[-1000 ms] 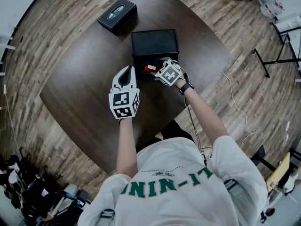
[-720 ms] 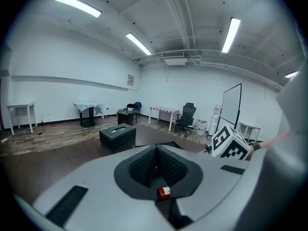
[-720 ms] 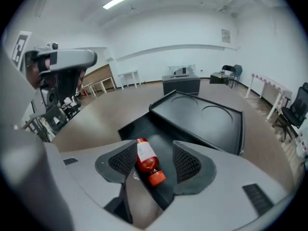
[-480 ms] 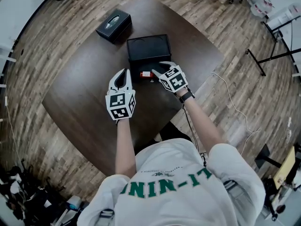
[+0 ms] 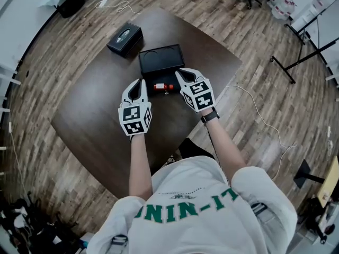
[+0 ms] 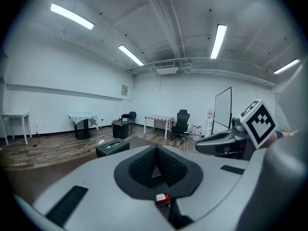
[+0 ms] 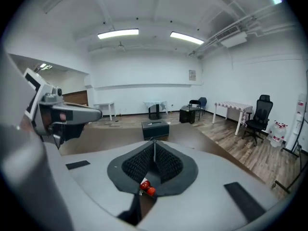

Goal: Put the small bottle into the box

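Right gripper (image 5: 179, 73) backed off bottle (image 5: 161, 87), jaws closing empty.

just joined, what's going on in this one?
A person holds a gripper in each hand over a dark table. The small bottle lies on it between them, in front of the black box, not inside. The left gripper is shut and empty; the right gripper is closing on nothing.

The dark surface (image 5: 90, 110) carries a black box (image 5: 161, 61) near its middle, a small bottle (image 5: 163, 87) just nearside of it, and a tissue box (image 5: 125, 38) by the far-left edge.
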Tool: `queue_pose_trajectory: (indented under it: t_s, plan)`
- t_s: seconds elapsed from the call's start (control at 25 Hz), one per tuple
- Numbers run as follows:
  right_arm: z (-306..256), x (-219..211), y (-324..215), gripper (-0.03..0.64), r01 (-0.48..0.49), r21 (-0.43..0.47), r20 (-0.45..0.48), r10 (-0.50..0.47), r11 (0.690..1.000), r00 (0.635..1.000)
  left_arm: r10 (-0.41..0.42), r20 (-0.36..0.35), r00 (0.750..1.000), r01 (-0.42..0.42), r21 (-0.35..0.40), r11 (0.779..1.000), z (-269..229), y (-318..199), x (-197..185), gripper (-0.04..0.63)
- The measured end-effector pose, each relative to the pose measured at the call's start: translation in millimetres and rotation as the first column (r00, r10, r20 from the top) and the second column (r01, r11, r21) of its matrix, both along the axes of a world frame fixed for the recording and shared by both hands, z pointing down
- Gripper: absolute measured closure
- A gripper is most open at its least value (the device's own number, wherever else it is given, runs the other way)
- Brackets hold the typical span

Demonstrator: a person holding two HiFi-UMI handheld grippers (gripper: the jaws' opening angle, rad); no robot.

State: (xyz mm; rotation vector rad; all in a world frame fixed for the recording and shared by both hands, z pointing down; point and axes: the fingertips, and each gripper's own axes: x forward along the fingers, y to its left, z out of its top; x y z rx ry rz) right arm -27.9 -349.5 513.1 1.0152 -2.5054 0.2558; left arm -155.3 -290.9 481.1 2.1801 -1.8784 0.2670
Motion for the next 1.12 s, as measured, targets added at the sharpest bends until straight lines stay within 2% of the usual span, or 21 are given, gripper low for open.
queue_pose_trajectory:
  t_s: [0.2, 0.48, 0.92, 1.12]
  plan:
    - [-57, 14, 21, 0.601, -0.056, 0.076, 0.113, 0.047, 0.996, 0.992, 0.010, 0.019, 1.000, -0.011, 0.050, 0.999, -30, 16, 9, 0.581]
    - [-111, 27, 50, 0.603, -0.150, 0.158, 0.218, 0.114, 0.976, 0.969, 0.013, 0.042, 0.999, -0.017, 0.113, 0.993, -68, 35, 17, 0.581]
    - [-131, 31, 77, 0.603, -0.171, 0.172, 0.267, 0.121, 0.970, 0.956, -0.023, 0.040, 0.999, 0.015, 0.198, 0.980, -99, 63, 19, 0.581]
    - [-126, 33, 75, 0.603, -0.175, 0.161, 0.262, 0.129, 0.971, 0.957, -0.035, 0.039, 0.999, 0.027, 0.191, 0.981, -96, 62, 16, 0.581]
